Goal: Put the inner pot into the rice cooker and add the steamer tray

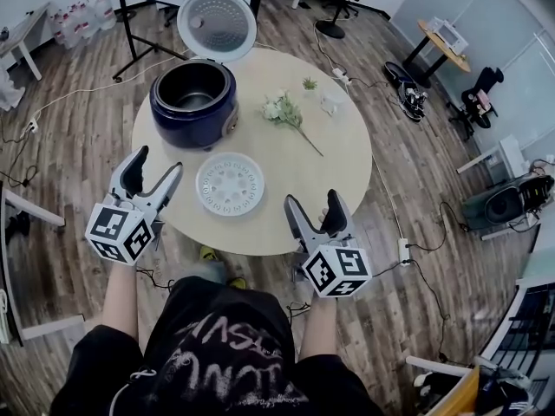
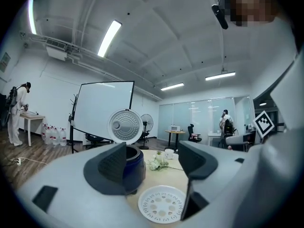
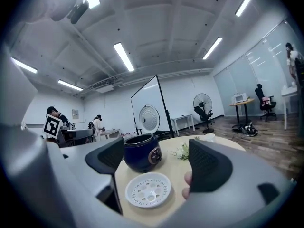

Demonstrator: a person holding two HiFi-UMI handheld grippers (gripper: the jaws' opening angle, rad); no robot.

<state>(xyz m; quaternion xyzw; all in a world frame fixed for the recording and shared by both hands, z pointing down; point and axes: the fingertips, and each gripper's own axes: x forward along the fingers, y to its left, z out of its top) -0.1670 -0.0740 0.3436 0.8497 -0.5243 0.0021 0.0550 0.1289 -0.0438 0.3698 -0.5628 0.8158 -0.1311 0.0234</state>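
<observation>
Left gripper: we are holding the left gripper (image 1: 158, 165) level at the near edge of the table (image 1: 295, 180), with its jaws standing wide apart and nothing between the pads.
Right gripper: we are holding the right gripper (image 1: 312, 202) the same way, jaws spread and empty.
Steamer tray: the white steamer tray (image 1: 230, 184) is lying flat on the table just ahead of both grippers and between them.
Rice cooker: the dark blue rice cooker (image 1: 192, 102) is standing farther ahead of the left gripper, beyond the tray, with its lid (image 1: 217, 22) tipped up and back.
Inner pot: we are seeing a grey lining inside the cooker and taking it for the inner pot (image 1: 192, 89), already seated, so we are judging the tray step to be the one left.
Risk at pickup: the tray is thin and lying flat, so jaws coming in level may be pushing it across the table instead of catching its rim.
Risk in carrying: a tray pinched at one edge only may be tilting and slipping out.
Risk in placing: a tray going in tilted may be jamming on the pot's rim.
Risk to neighbours: flowers (image 1: 284, 113) and a cup (image 1: 331, 102) are sitting ahead of the right gripper, beside the cooker, so a wide sweep may be brushing them.
</observation>
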